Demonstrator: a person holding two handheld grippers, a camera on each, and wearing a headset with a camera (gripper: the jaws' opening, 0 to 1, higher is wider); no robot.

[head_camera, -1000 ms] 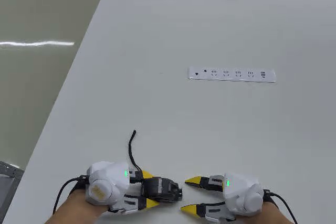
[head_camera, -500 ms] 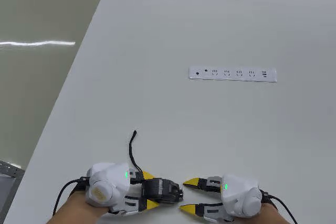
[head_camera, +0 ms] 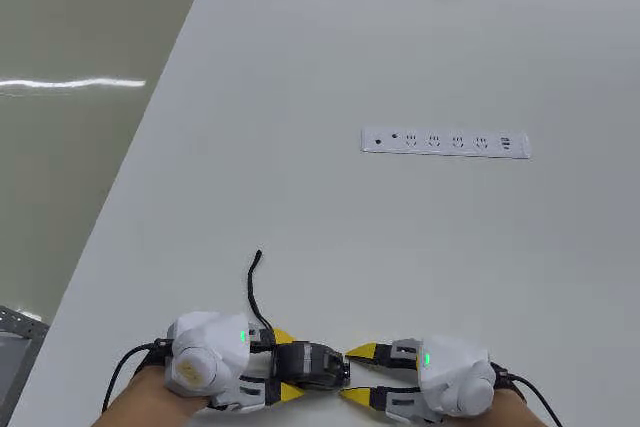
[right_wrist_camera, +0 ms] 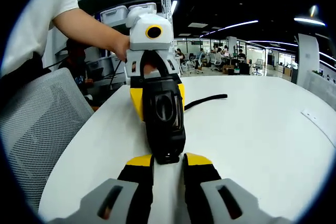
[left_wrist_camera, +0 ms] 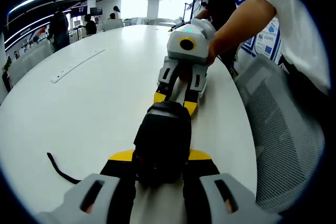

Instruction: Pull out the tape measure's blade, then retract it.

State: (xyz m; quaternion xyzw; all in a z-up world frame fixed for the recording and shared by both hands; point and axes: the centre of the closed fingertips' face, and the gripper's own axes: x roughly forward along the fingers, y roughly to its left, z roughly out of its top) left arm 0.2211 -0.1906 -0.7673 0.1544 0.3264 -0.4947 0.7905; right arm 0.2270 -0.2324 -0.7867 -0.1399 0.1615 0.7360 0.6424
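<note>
Left gripper point(head_camera: 287, 364) and right gripper point(head_camera: 355, 374): white, yellow tips, tiny green lights. Tape measure point(head_camera: 315, 364) black. Tabletop point(head_camera: 350, 57) and power strip point(head_camera: 445, 142) plain white.

At the white tabletop's point(head_camera: 400, 237) near edge, the white, yellow-tipped left gripper point(head_camera: 287, 364) clamps the black tape measure point(head_camera: 312, 364). The matching right gripper point(head_camera: 356, 374) faces it tip to tip, jaws parted.

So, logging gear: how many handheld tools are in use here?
2. The left tool is shut on the tape measure at the near edge of the table; the right tool faces it, open.
</note>
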